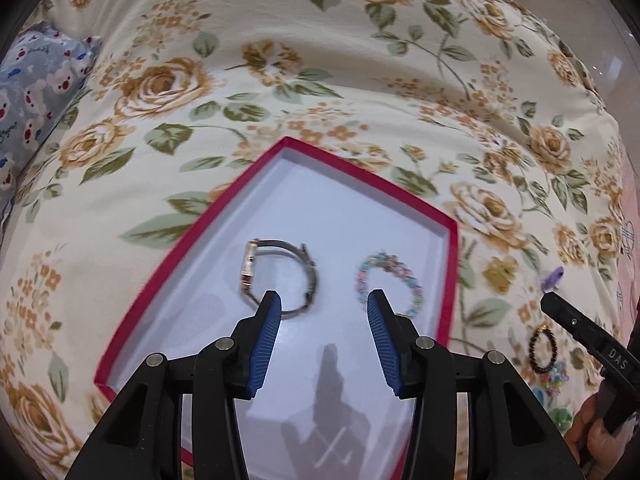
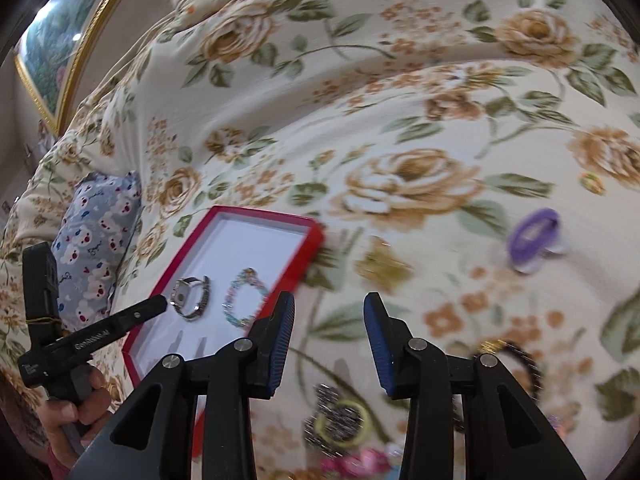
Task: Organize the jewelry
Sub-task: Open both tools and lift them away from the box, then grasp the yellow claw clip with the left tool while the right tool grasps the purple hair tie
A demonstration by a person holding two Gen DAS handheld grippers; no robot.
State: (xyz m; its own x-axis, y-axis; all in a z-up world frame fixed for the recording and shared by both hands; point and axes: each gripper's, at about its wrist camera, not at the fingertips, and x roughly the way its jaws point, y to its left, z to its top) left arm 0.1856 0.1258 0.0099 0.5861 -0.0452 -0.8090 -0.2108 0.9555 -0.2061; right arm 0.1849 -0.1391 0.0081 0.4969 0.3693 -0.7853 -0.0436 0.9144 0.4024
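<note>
Cream bedding printed with tan roses (image 1: 360, 92) covered the bed, and a grey-blue pillow with bear faces (image 1: 36, 92) lay far off to the left gripper's left. A shallow red-edged box (image 1: 451, 264) with a white floor sat on the bedding directly ahead of and beneath the left gripper (image 1: 324, 304). Inside it lay two pieces: a metal wristwatch (image 1: 276, 276) on its side, just ahead of the left finger, and a pastel beaded bracelet (image 1: 388, 284) just ahead of the right finger. The two did not touch.

The left gripper pointed steeply down over the box, its blue-padded jaws partly apart with nothing between them. In the right wrist view a hand (image 2: 76, 404) held its handle.

The right gripper (image 2: 328, 308) hung over the bedding to the right of the box, the box's near corner just beside its left finger. Its jaws also stood partly apart and empty. Close below it lay loose jewelry: a dark sparkly piece over a yellow ring (image 2: 340, 420), a black beaded bracelet (image 2: 528, 364) behind its right finger, and pink pieces (image 2: 356, 464) at the bottom edge. A purple ring-shaped item (image 2: 534, 240) rested well ahead to its right. A gold-framed picture (image 2: 60, 48) hung far to the upper left.
</note>
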